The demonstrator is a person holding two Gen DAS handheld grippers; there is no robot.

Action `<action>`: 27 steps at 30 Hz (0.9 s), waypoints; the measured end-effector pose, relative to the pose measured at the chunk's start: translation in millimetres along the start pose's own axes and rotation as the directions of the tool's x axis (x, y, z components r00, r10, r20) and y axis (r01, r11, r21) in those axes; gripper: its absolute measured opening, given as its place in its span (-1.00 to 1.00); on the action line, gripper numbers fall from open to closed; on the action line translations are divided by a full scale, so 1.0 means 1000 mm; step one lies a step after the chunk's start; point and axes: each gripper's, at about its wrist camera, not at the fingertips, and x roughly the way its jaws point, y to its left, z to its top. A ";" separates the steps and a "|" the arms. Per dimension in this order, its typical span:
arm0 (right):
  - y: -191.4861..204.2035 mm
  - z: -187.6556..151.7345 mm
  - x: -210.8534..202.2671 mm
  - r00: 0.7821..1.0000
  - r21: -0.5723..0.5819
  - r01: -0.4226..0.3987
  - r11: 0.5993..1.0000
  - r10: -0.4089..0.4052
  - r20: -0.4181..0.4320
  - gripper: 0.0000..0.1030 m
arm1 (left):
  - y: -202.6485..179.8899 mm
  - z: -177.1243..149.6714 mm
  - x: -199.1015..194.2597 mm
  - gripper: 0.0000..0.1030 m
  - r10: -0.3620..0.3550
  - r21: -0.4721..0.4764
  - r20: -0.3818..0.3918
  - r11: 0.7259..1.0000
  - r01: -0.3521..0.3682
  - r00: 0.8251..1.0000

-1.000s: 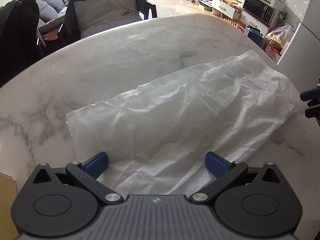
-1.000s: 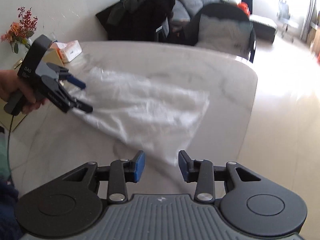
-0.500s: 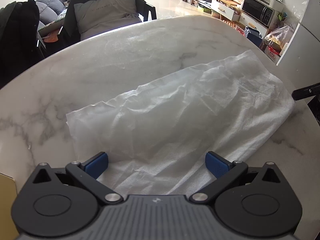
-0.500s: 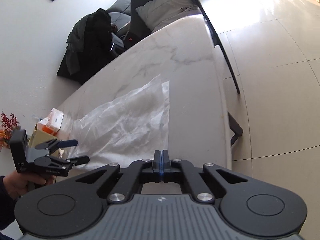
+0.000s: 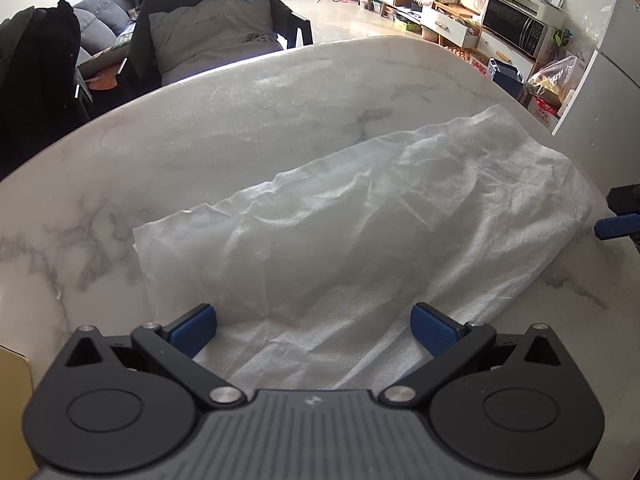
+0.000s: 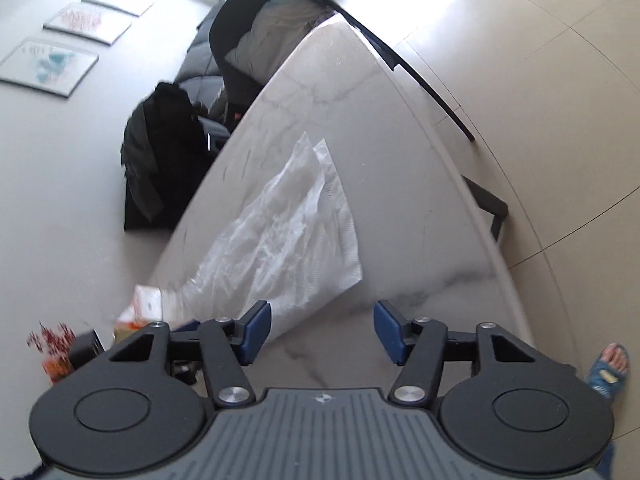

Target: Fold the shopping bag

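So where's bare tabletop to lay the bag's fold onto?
Bare marble lies beyond the bag toward the chair, and between bag and table edge on the floor side. The corner by the tissue box is crowded.

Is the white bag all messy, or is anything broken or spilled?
Nothing looks broken or spilled. The white shopping bag is just crumpled and wrinkly, lying slantwise on the marble table, with one layer's edge peeking out past the other. Both grippers are open and neither holds it.
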 end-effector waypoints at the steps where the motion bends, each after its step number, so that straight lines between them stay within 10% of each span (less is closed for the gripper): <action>1: 0.004 0.000 0.002 1.000 -0.005 0.024 1.000 -0.024 0.016 -0.13 | 0.000 0.000 0.000 1.00 0.000 0.000 0.000 1.000 0.000 1.000; 5: 0.007 -0.004 0.010 0.994 0.001 0.089 0.996 -0.089 0.056 -0.94 | 0.000 0.001 0.001 1.00 0.000 0.002 -0.005 1.000 0.000 1.000; 27: 0.022 0.027 0.002 0.999 0.341 0.032 0.940 -0.022 -0.034 -0.99 | 0.000 0.013 0.004 1.00 -0.002 0.006 -0.076 1.000 0.003 0.997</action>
